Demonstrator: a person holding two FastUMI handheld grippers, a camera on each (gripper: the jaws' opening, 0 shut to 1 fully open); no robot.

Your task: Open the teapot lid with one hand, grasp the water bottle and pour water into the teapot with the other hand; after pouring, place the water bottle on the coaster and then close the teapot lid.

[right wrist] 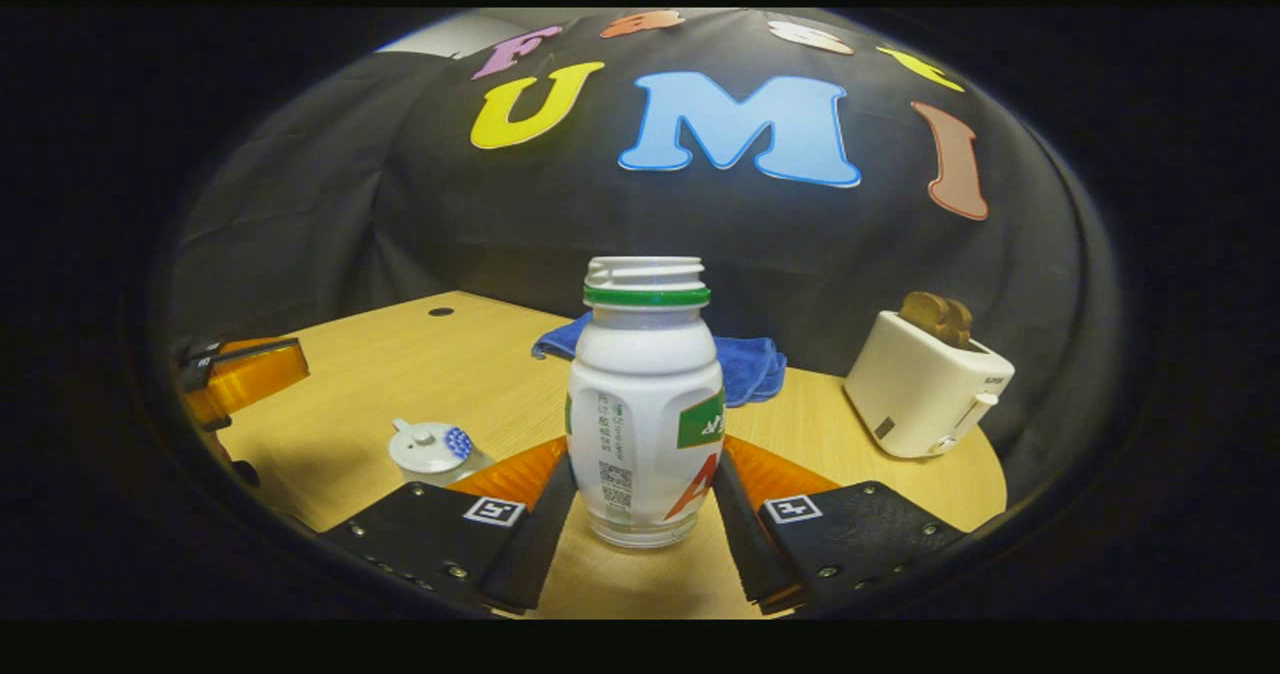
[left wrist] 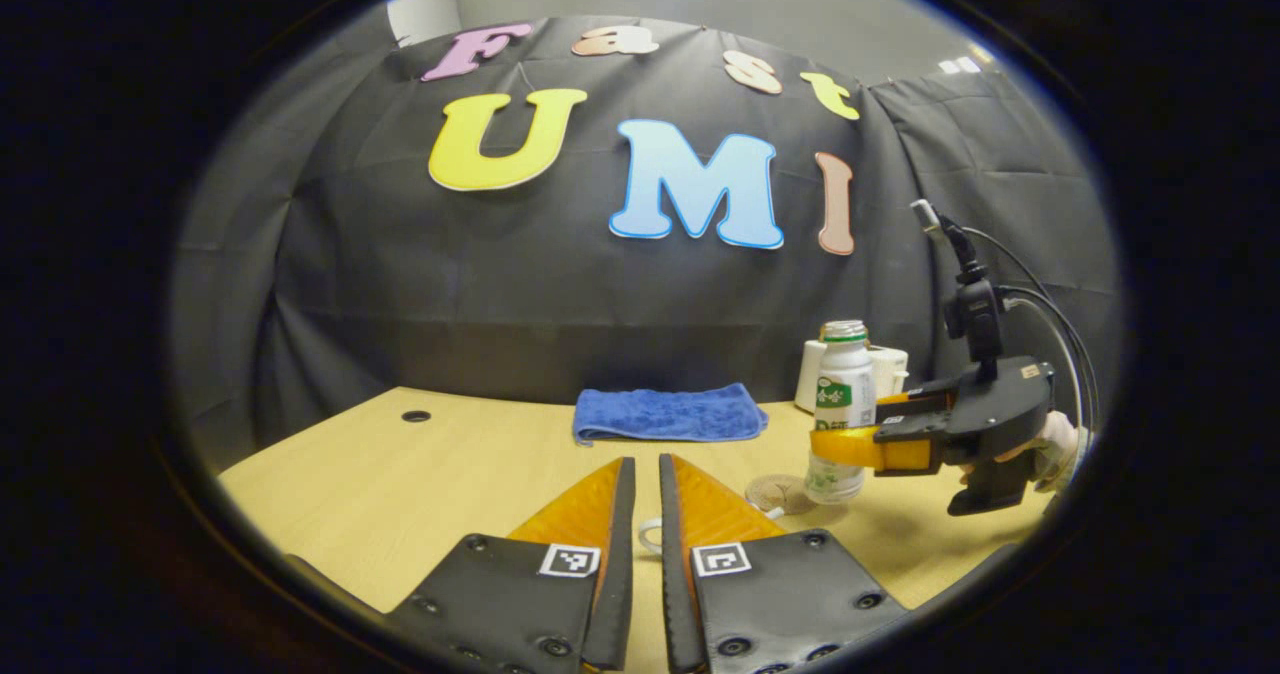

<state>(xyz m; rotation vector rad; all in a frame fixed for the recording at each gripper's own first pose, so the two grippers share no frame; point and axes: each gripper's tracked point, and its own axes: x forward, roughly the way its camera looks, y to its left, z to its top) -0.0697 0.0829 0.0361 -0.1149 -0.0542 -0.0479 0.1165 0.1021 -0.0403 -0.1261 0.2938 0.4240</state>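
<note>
Water bottle (right wrist: pixel 645 404), white with a green neck band and no cap, stands upright between the fingers of the right claw (right wrist: pixel 640 514); both fingers press its lower sides, one on each side. In the left gripper view the same bottle (left wrist: pixel 842 404) appears at the right, clamped low on its body by the right claw (left wrist: pixel 850 446), with a hand (left wrist: pixel 1050 444) partly hidden behind the claw's housing. Whether the bottle's base rests on the wooden surface (right wrist: pixel 400 374) or hangs just above it cannot be told. Coaster (left wrist: pixel 783 494), round and brownish, lies just left of the bottle's base and is partly cut off by the left claw's finger.

Left claw (left wrist: pixel 647 494) has its fingers close together with a narrow gap; a small white curved piece shows low in that gap, and whether the fingers grip it cannot be told. Teapot (right wrist: pixel 435 449), white with a lid bearing a blue dotted patch, sits at the near left; its lower body is hidden behind the right claw's finger.

Blue cloth (left wrist: pixel 668 414) lies at the far edge. White toaster (right wrist: pixel 925 389) with bread slices stands at the right.
</note>
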